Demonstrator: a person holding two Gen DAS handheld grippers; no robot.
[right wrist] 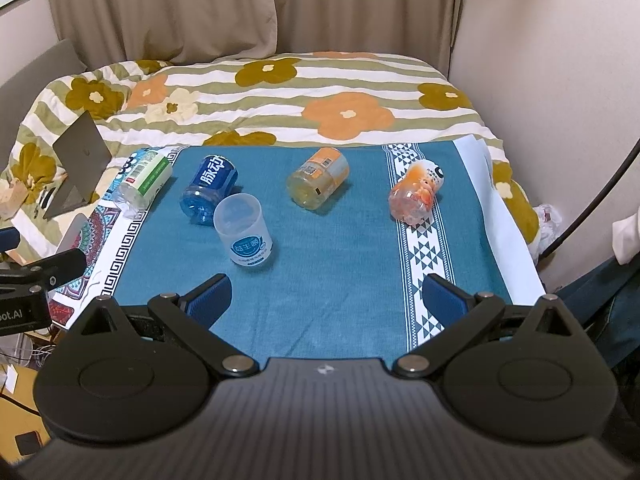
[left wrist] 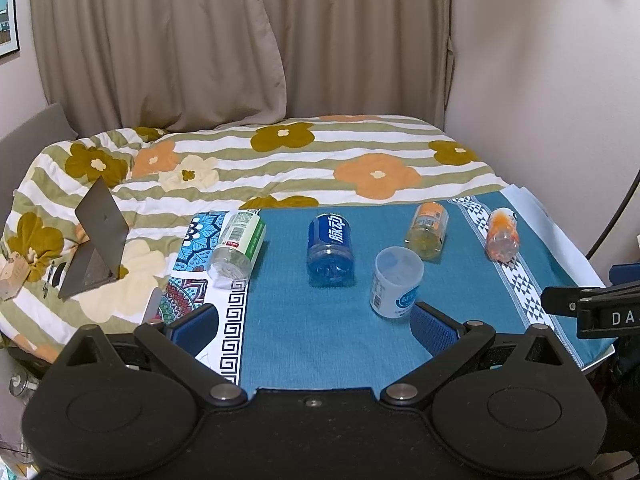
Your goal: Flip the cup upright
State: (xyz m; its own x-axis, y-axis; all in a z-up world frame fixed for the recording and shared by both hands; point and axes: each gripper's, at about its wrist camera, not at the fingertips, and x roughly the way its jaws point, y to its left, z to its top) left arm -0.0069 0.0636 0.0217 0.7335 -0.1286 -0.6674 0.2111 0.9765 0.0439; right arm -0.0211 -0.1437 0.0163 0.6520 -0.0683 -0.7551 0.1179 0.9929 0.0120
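Note:
Several cut-bottle cups are on the teal cloth. A white translucent cup stands upright, mouth up; it also shows in the right wrist view. A blue cup, a green-labelled cup, a yellow-orange cup and an orange cup lie on their sides. My left gripper is open and empty, its right finger just beside the white cup. My right gripper is open and empty, in front of the cups.
The table stands against a bed with a flowered striped quilt. An open laptop lies on the quilt at the left. A patterned mat covers the table's left edge. A wall and a black cable are at the right.

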